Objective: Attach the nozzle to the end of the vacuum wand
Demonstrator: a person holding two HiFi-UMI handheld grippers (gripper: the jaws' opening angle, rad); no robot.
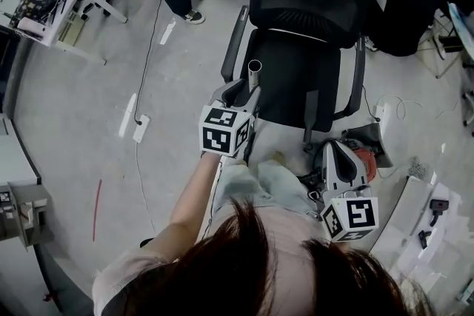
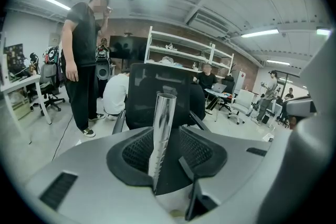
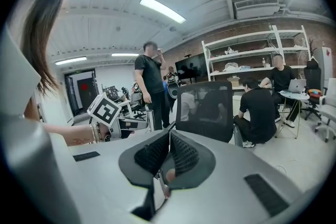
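Left gripper fingers spread wide, vacuum wand upright between; right gripper fingers pressed together.

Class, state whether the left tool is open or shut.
Open: the left tool has its pads apart, with a gap beside the wand between them.

Head view steeply downward, gripper views forward, sharing chair
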